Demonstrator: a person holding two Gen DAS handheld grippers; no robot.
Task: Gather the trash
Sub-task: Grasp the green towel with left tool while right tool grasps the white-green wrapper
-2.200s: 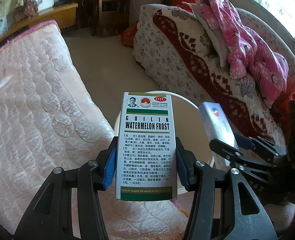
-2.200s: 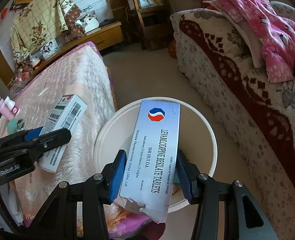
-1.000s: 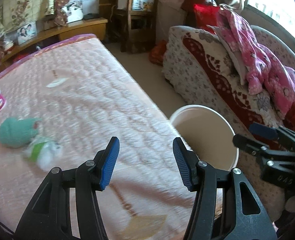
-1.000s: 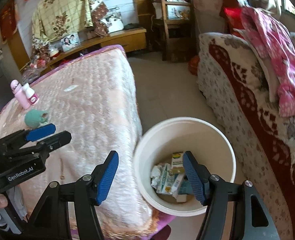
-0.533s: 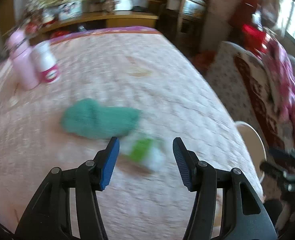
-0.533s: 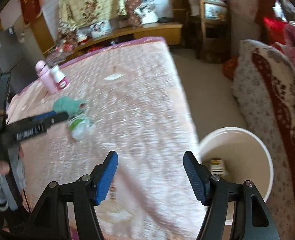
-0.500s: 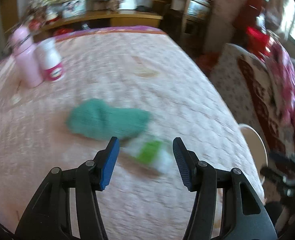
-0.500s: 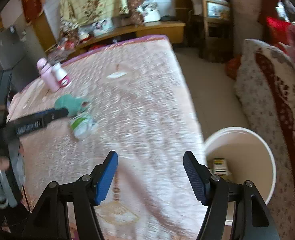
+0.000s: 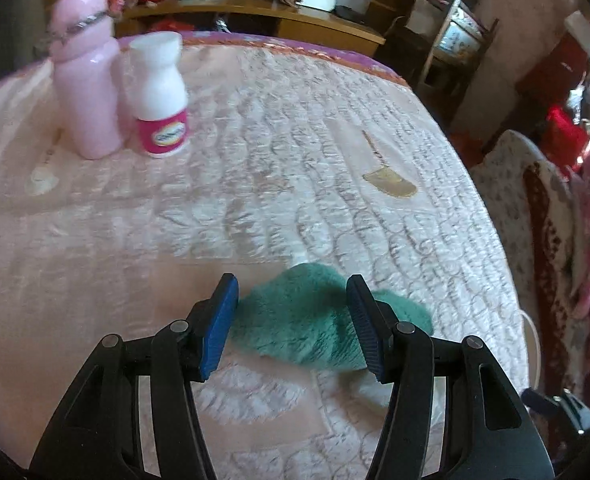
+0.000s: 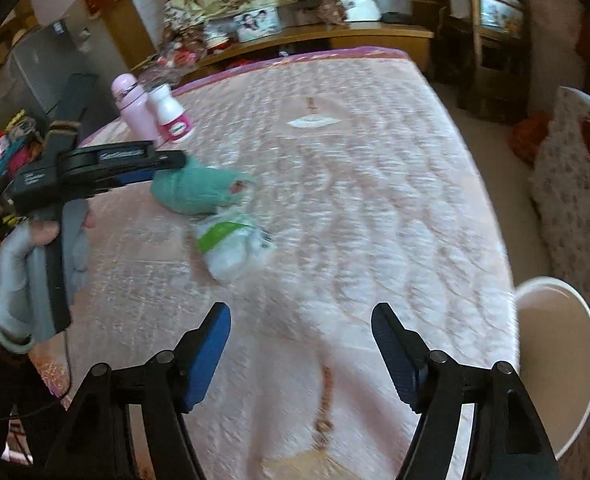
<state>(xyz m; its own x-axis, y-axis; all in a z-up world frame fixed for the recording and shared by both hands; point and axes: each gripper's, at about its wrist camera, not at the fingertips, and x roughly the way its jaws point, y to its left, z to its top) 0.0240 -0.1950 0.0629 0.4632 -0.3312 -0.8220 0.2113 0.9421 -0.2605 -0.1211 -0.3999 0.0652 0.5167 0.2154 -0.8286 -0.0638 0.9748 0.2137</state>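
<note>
A fuzzy green cloth (image 9: 307,320) lies on the pink quilted bed, and my left gripper (image 9: 293,320) is open with its blue pads on either side of it, just above. The cloth also shows in the right wrist view (image 10: 199,192), with the left gripper (image 10: 163,166) over it. A crumpled white and green wrapper (image 10: 231,242) lies right beside the cloth. My right gripper (image 10: 301,352) is open and empty, above the bed short of the wrapper. The white bucket (image 10: 555,364) stands on the floor at the bed's right edge.
A pink bottle (image 9: 85,76) and a white bottle with a pink label (image 9: 161,96) stand together at the bed's far left. A sofa with patterned cover (image 10: 575,200) runs along the right, beyond the bucket. A wooden shelf (image 9: 255,12) is behind the bed.
Both grippers dropped their boxes into the bucket, opened, and swung left over the bed. My left gripper has closed in around the green cloth; my right has moved toward the wrapper.
</note>
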